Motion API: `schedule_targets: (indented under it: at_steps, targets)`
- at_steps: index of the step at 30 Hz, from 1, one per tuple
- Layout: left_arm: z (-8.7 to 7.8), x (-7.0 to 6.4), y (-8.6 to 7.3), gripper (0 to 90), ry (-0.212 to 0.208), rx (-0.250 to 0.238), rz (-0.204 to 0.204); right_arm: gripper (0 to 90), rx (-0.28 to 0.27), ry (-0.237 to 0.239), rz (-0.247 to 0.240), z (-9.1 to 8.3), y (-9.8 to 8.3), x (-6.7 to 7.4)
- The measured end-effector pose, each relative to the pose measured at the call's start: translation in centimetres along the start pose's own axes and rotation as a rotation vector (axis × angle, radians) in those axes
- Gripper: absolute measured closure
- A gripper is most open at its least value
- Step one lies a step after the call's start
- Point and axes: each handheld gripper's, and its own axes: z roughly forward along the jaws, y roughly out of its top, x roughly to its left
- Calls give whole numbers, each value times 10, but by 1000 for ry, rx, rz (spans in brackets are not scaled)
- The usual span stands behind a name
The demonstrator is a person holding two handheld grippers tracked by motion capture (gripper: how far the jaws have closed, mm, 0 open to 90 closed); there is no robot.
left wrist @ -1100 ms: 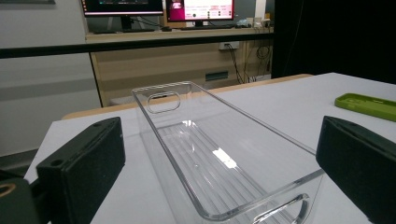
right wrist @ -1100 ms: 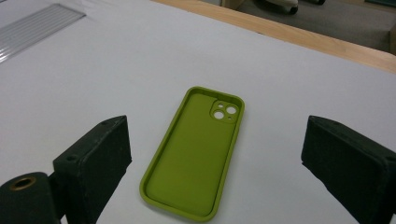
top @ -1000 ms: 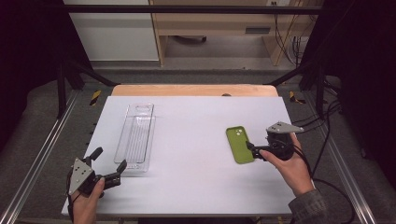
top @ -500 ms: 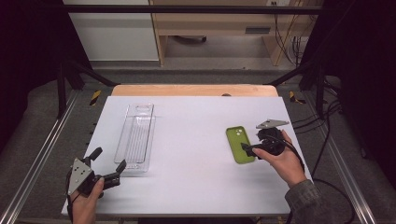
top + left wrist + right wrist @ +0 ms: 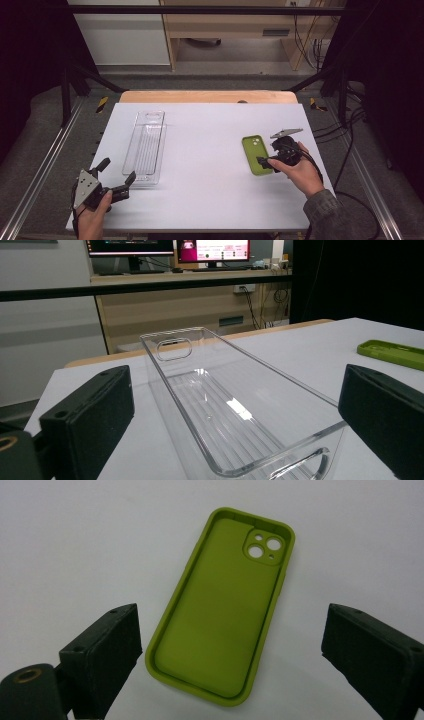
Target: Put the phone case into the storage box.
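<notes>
A lime-green phone case lies hollow side up on the white table, right of centre. My right gripper hovers at its right edge, tilted down over it. In the right gripper view the case lies between and beyond the open jaws of the right gripper, camera cutout at the far end, and nothing is held. A clear plastic bin stands lengthwise at the left. My left gripper rests open just in front of the bin's near end.
Beyond the table's far edge runs a wooden board, with a cabinet and desk behind it. Metal rails flank the table on both sides. Cables trail on the floor at the right. The green case also appears far right in the left gripper view.
My right gripper has moved left and slightly away from the person, closing in on the case and tipping down over it. The left gripper, bin and case have stayed put.
</notes>
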Motion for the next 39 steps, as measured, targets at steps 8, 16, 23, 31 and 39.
schedule_targets:
  at_steps: [8, 16, 23, 31, 39]
  targets:
    - [0, 1, 0, 13, 3, 0, -2, 103, 32, 1, 13, 5, -1, -3]
    - [0, 1, 0, 14, 4, 0, -2, 103, 61, 28, 57, 10, -5, -10]
    - [0, 0, 0, 14, 2, 3, 0, 166, 73, 27, 52, 11, -9, -10]
    - [0, 1, 0, 14, 3, 3, 0, 362, 72, 12, 59, 10, -10, -12]
    - [0, 1, 0, 14, 6, 4, 0, 533, 104, -9, 71, 14, -10, -12]
